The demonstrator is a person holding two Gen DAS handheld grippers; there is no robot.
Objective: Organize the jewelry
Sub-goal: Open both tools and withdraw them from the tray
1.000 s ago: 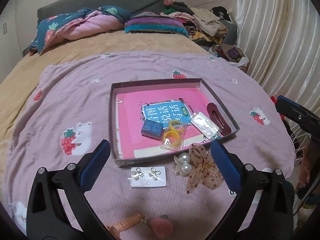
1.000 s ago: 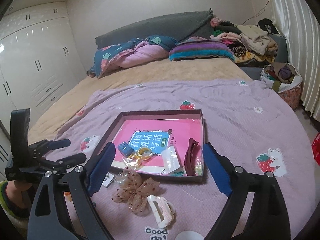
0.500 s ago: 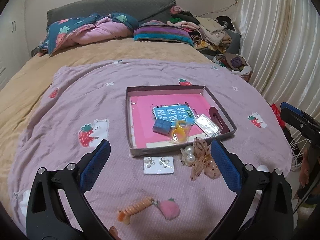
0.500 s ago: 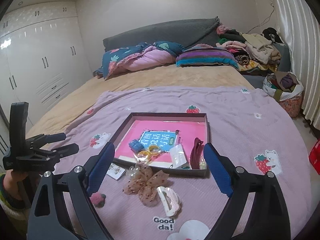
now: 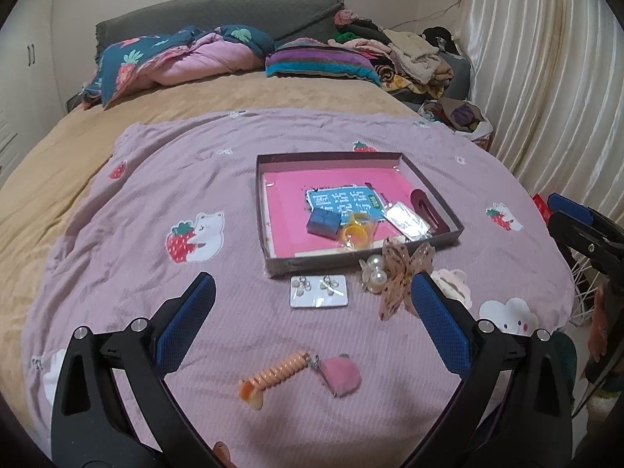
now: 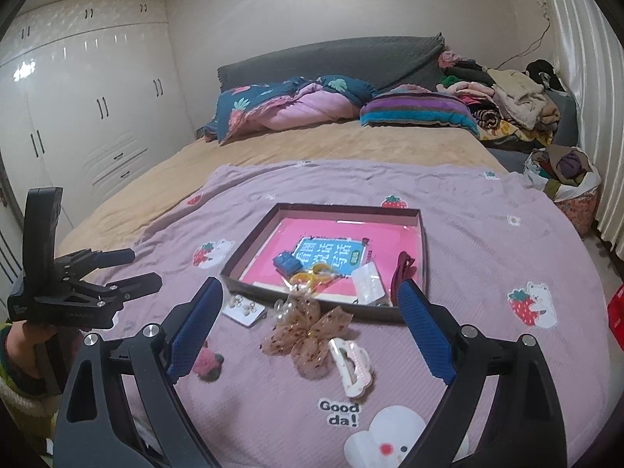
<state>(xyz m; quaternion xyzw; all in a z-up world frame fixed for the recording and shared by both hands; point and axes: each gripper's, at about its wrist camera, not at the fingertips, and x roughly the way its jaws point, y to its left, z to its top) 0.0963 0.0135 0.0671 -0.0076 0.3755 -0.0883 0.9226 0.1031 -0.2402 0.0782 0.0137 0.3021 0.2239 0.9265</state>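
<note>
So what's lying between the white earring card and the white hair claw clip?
Left wrist view: two pearls and a spotted beige mesh bow lie between earring card and claw clip.

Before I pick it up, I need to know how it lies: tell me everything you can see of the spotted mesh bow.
The spotted mesh bow is sheer tan fabric with dark dots, gathered at the middle into floppy loops. It lies flat on the purple blanket, just outside the box's near wall. Pearl beads sit against one side and a white claw clip touches the other. Neither gripper touches it.
</note>
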